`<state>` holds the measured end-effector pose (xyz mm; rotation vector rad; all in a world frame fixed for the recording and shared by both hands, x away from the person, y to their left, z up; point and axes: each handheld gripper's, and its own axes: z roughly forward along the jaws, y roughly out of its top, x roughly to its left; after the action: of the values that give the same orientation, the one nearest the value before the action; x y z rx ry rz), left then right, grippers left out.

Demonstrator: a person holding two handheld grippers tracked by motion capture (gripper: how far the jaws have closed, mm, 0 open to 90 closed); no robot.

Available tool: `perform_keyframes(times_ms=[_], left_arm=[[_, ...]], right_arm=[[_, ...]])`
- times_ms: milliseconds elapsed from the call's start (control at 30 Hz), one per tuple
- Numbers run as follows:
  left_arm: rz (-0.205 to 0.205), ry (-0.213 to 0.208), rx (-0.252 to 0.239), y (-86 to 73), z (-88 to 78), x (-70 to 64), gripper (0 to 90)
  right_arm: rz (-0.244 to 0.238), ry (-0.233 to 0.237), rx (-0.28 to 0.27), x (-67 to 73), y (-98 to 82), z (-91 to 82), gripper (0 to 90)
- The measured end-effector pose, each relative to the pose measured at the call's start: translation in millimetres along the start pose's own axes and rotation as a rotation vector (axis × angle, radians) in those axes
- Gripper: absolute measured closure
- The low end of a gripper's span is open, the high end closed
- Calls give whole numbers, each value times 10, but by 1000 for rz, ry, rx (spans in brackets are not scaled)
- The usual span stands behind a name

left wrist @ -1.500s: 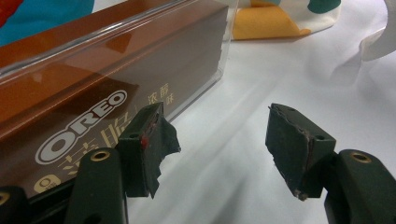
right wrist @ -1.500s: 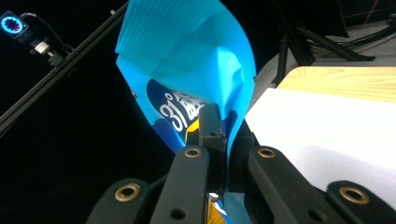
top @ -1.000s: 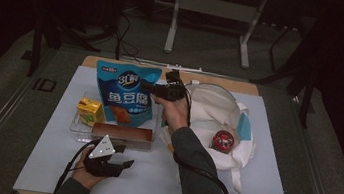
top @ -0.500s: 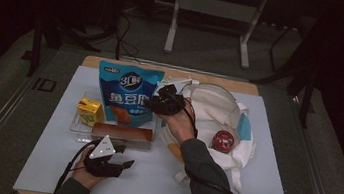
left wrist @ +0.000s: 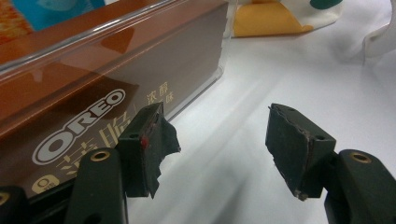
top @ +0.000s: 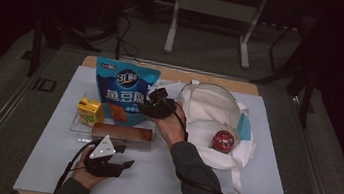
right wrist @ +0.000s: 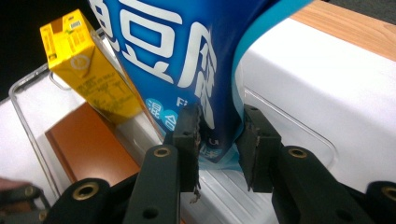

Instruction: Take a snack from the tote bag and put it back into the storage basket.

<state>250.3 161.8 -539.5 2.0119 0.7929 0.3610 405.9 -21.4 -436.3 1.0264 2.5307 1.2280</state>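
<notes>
Right gripper [right wrist: 218, 144] clamping the lower edge of the blue snack bag [right wrist: 187, 60], jaws having just been closing, pads seemingly pressing the foil from both sides. Bag standing upright in the clear plastic tray [right wrist: 28, 116], beside a yellow juice carton [right wrist: 86, 70] and a brown Oreo box [left wrist: 93, 93]. Left gripper [left wrist: 215, 140] resting on the white table [left wrist: 303, 84], jaws gaping with nothing between them, just beside the Oreo box. White tote bag [top: 208, 112] lying to the right, holding a red can [top: 223, 140].
</notes>
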Motion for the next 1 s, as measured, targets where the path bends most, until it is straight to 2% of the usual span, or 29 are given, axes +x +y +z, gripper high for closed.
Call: perform_keyframes(times_ms=[200, 267, 333, 400, 667, 1000], left_arm=[[0, -1, -1, 0, 0, 1, 384], [3, -1, -1, 0, 1, 2, 384], [3, -1, -2, 0, 0, 2, 383], [3, -3, -2, 0, -1, 2, 383], [-1, -4, -2, 0, -4, 9, 382], [-3, -4, -2, -1, -2, 7, 381]], right_arm=[[13, 38, -14, 94, 36, 113, 713], [11, 63, -15, 164, 67, 182, 705], [2, 42, -14, 208, 91, 208, 692], [2, 44, -10, 207, 101, 218, 681], [-36, 23, 4, 183, 82, 161, 612], [-37, 33, -3, 137, 75, 9, 586]])
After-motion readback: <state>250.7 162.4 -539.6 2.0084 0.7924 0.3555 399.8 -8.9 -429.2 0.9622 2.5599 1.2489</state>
